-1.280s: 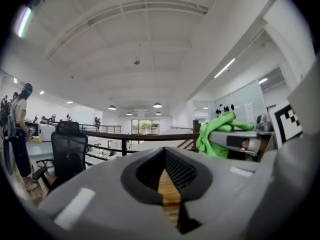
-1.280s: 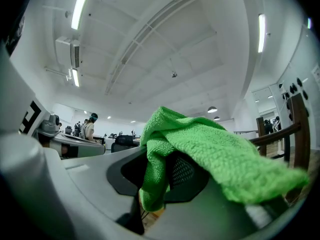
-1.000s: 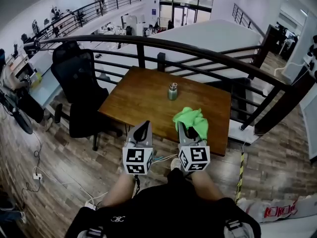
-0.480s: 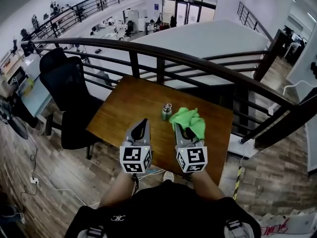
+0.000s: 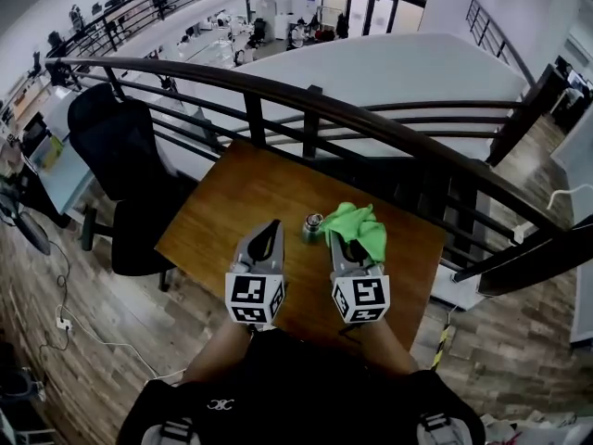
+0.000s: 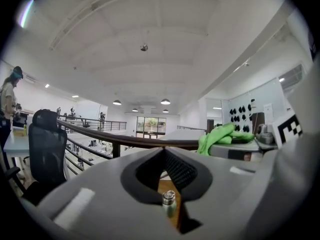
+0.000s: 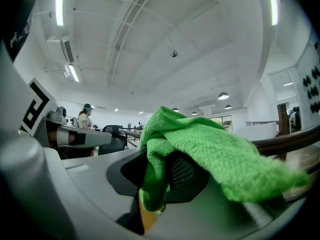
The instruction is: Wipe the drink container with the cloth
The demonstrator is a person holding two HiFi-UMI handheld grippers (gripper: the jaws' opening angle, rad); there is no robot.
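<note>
A small metal drink container (image 5: 313,227) with a silver cap stands upright on the wooden table (image 5: 232,211). Through the left gripper's jaws it shows as a small flask (image 6: 169,203) ahead. My left gripper (image 5: 270,227) is shut and empty, held over the table's near edge, left of the container. My right gripper (image 5: 345,242) is shut on a bright green cloth (image 5: 357,225), which drapes over its jaws just right of the container. In the right gripper view the cloth (image 7: 200,149) fills the middle and hides the jaw tips.
A dark curved railing (image 5: 371,123) runs behind the table, with a drop to a lower floor beyond. A black office chair (image 5: 120,146) stands left of the table. Wood flooring lies around it. A person (image 6: 9,96) stands far off at the left.
Both grippers have advanced over the table toward the container. The table and railing now sit closer and lower in the head view. The cloth stays in the right gripper.
</note>
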